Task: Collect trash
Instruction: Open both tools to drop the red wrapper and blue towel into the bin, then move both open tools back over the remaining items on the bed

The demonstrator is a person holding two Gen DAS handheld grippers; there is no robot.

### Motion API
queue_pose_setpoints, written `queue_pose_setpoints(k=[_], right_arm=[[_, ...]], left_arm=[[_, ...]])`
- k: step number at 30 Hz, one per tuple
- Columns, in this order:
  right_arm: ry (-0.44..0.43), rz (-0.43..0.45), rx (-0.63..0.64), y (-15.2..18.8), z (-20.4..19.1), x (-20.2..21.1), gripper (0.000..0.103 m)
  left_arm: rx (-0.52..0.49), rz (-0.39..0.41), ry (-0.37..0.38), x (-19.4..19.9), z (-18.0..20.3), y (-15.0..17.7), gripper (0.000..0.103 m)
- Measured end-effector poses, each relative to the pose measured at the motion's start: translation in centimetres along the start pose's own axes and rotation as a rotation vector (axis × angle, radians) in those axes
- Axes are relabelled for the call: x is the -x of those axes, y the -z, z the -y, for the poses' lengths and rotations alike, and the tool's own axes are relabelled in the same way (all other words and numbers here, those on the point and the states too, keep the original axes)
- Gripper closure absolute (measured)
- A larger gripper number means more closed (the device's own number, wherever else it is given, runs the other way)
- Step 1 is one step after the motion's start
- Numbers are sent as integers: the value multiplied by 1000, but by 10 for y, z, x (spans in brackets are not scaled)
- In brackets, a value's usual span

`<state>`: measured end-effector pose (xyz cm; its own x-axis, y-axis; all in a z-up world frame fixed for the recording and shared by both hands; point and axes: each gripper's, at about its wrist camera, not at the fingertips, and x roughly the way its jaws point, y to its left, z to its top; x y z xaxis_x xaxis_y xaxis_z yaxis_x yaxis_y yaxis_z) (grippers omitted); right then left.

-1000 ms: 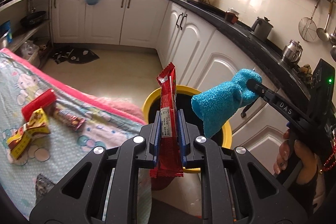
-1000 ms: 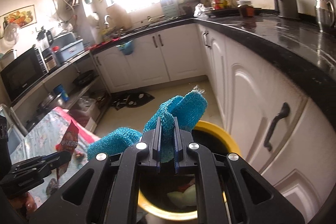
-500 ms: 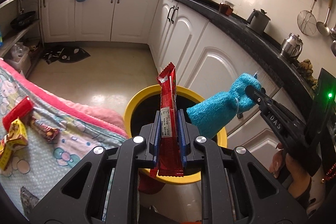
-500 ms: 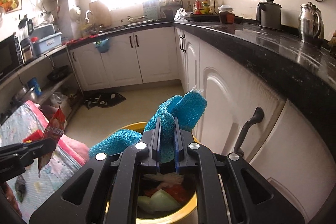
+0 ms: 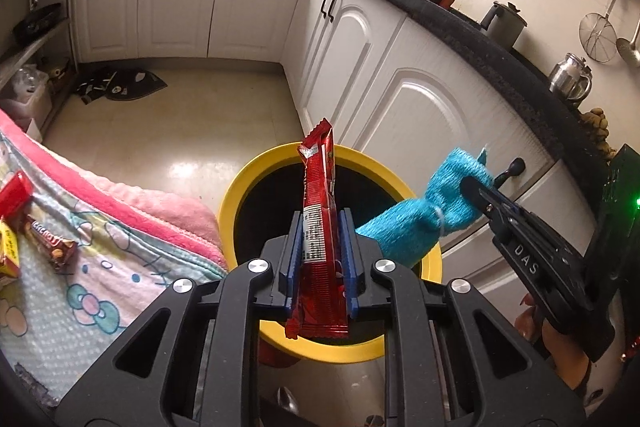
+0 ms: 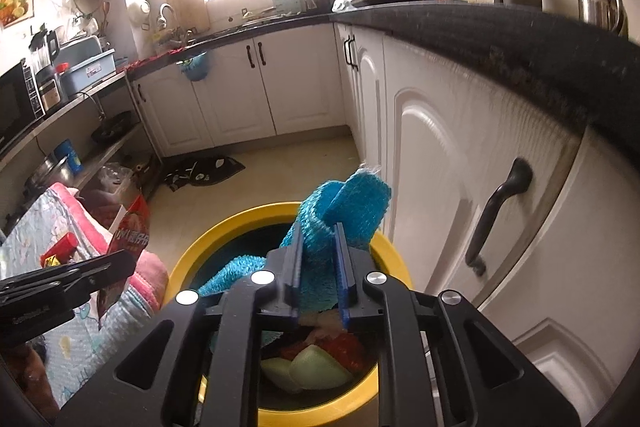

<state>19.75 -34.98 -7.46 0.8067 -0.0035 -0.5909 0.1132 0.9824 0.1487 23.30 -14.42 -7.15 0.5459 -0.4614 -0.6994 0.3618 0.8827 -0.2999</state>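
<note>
While clamped in the left gripper (image 5: 320,227), the red wrapper (image 5: 320,227) stands upright, lengthwise.

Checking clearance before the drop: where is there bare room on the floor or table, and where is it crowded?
Bare floor lies between the yellow bin, the white cabinets and the dark mat. The tablecloth is free between the snack bars and its pink edge. Crowded: the bin mouth, where the red wrapper and blue cloth hang.
</note>
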Motion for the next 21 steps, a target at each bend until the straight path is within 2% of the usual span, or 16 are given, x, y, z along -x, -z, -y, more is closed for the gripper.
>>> queue_pose_setpoints(k=[1, 2, 3, 6, 8, 10, 13, 15, 21], right_arm=[[-6, -6, -3, 0, 0, -2, 79], [-9, -8, -8, 0, 1, -2, 73], [-11, -8, -17, 1, 2, -2, 70], [-7, -9, -22, 1, 2, -2, 68], [-6, -7, -29, 0, 2, -1, 59], [-8, -5, -36, 0, 2, 0, 57], [-8, -1, -38, 1, 2, 3, 51], [-13, 6, -44, -1, 1, 5, 46], [-30, 29, -44, -4, -3, 15, 39]], left_arm=[[2, -1, -7, -2, 0, -1, 89], [5, 0, -14, -3, -1, -1, 80], [10, 2, -22, -4, -3, -1, 69], [22, 7, -39, -3, -8, -1, 57], [34, 10, -50, -1, -13, 0, 50], [46, 13, -63, 1, -18, 1, 44], [60, 20, -82, 6, -24, 3, 30], [71, 25, -92, 10, -28, 4, 12], [75, 49, -124, 27, -34, 4, 11]])
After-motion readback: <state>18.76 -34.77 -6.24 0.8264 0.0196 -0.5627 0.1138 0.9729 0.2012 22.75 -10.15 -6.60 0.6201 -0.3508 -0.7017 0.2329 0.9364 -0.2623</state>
